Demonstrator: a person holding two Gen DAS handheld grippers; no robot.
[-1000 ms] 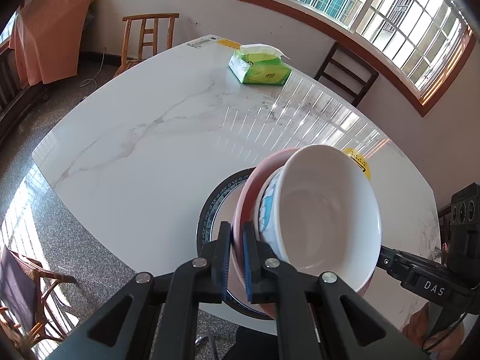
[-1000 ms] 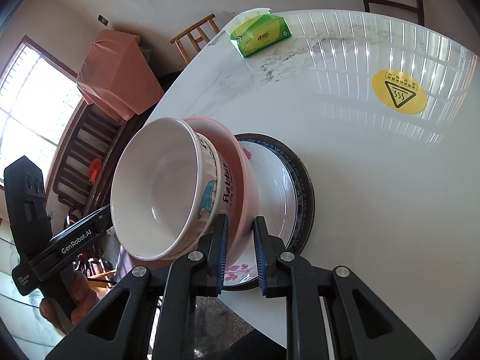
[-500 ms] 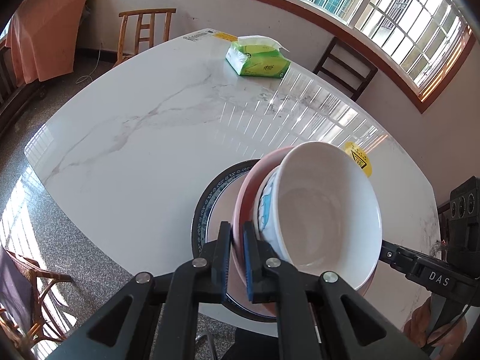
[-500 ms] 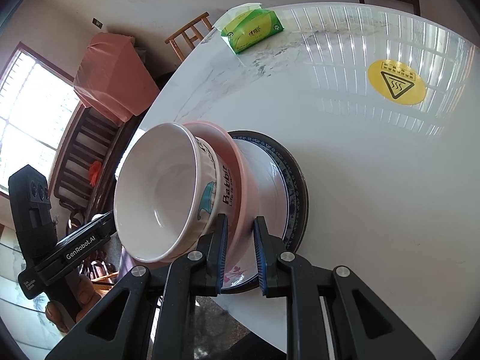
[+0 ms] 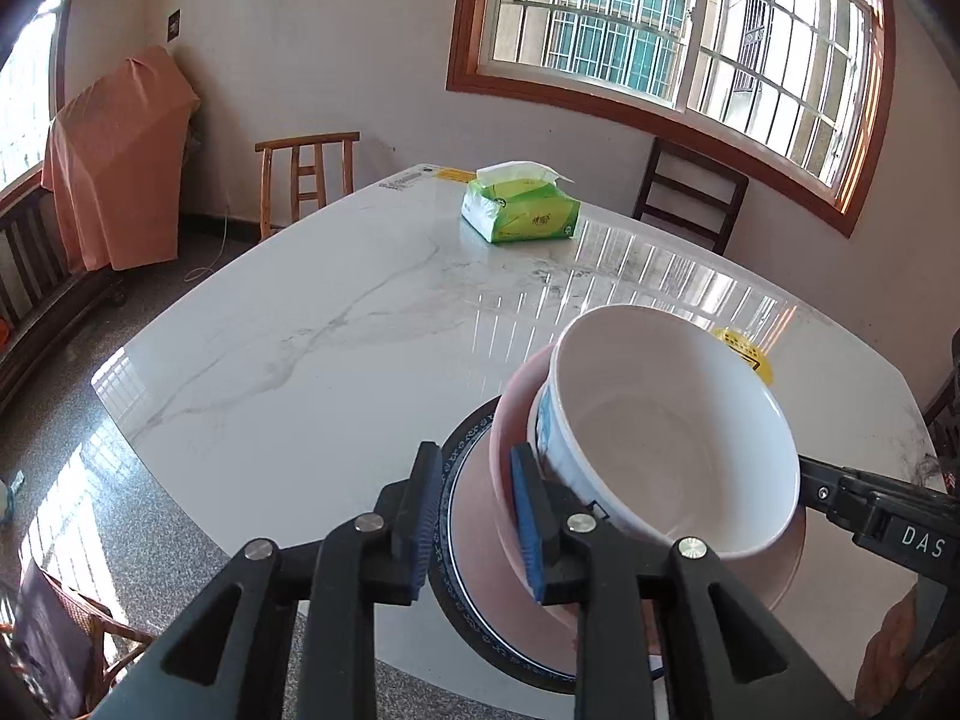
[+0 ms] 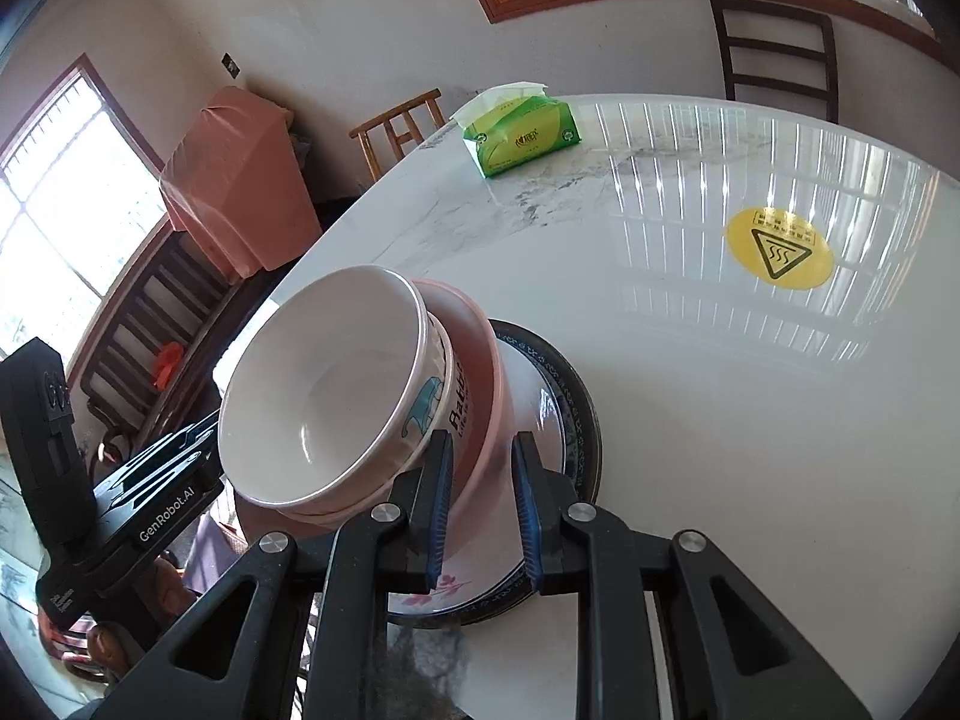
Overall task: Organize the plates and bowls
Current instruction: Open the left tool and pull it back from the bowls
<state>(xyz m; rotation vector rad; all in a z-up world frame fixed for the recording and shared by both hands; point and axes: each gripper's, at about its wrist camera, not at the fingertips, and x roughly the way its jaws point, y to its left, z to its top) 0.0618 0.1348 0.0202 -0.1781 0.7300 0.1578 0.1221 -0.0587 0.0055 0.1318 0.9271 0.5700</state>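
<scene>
A white bowl (image 5: 672, 432) with blue print sits in a pink bowl (image 5: 510, 420), which rests on a dark-rimmed plate (image 5: 462, 516) near the table's front edge. The stack also shows in the right wrist view: white bowl (image 6: 324, 396), pink bowl (image 6: 480, 360), plate (image 6: 570, 408). My left gripper (image 5: 474, 510) is open, its jaws on either side of the pink bowl's rim with a clear gap. My right gripper (image 6: 480, 504) is open too, its jaws either side of the opposite pink rim.
A green tissue pack (image 5: 519, 213) lies at the far side of the white marble table (image 5: 312, 348). A yellow warning sticker (image 6: 777, 249) is on the tabletop right of the stack. Chairs stand around the table; an orange-draped object is by the wall.
Both grippers have opened from shut on the pink bowl's rim. The stack has come down from its tilt onto the plate, and both views have lowered.
</scene>
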